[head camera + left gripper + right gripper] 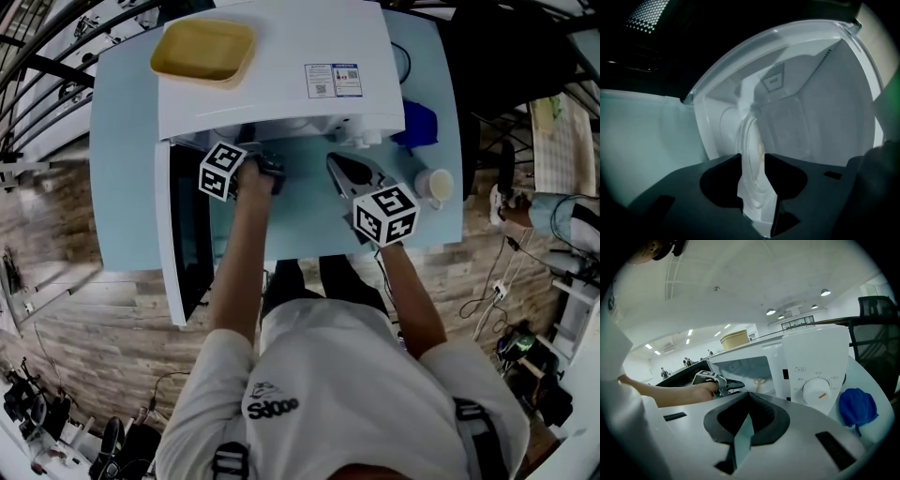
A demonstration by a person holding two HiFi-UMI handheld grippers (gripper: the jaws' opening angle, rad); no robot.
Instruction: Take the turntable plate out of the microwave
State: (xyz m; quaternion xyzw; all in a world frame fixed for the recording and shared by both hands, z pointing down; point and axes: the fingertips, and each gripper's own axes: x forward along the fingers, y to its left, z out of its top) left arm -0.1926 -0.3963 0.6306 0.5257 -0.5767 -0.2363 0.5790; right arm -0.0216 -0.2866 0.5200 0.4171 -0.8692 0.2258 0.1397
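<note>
While L tongs [753,163] on 1 plate [751,138] in 1 microwave [281,70], R tongs [748,401] empty.

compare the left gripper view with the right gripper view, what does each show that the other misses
Only the left gripper view: the glass turntable plate, seen edge-on, its rim caught between the left gripper's tongs.
Only the right gripper view: the dial, the blue object beside the microwave, the yellow tray on top, the hand holding the left gripper at the opening, and the right gripper's tongs shut on nothing.
Both: the white cavity and the open dark door.
</note>
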